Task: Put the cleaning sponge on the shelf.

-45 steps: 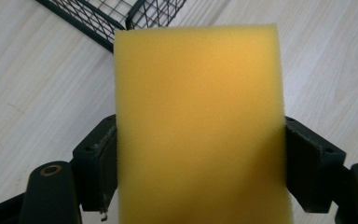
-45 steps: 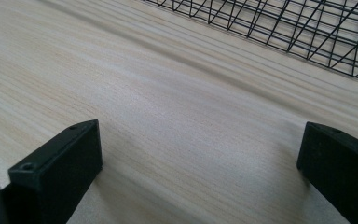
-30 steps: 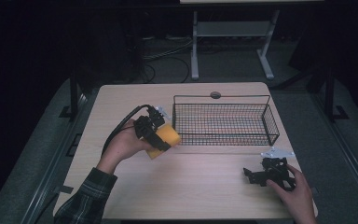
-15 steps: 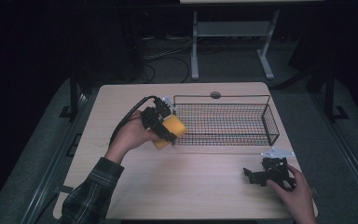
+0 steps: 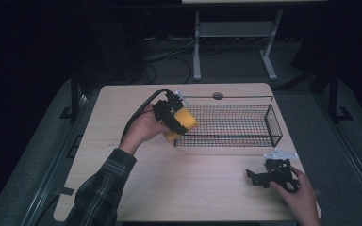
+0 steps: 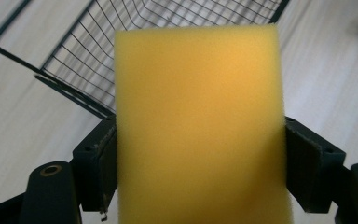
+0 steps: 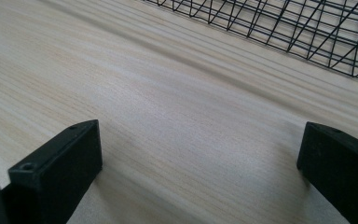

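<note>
table (image 5: 136, 197) is bare wood, wire basket (image 5: 273, 122) parked at the far side as the drop target. yellow sponge (image 5: 185, 121) is up at the basket's left end, above the rim, pinched across its width by left gripper (image 6: 200, 154) for a clean release. right gripper (image 5: 257, 176) rests near-right, jaws wide, empty.

The wire basket (image 5: 226, 123) stands across the far half of the tabletop (image 5: 193, 188), its top open from above; its black mesh walls bar any level approach; the left gripper (image 5: 176, 123) with the yellow sponge (image 5: 185, 121) hangs at the basket's left end, probably just above the rim, though the high view is too dim to be sure; the near tabletop between the basket and the right gripper (image 5: 257, 176) lies bare; the right gripper's jaws stand wide over bare wood.
</note>
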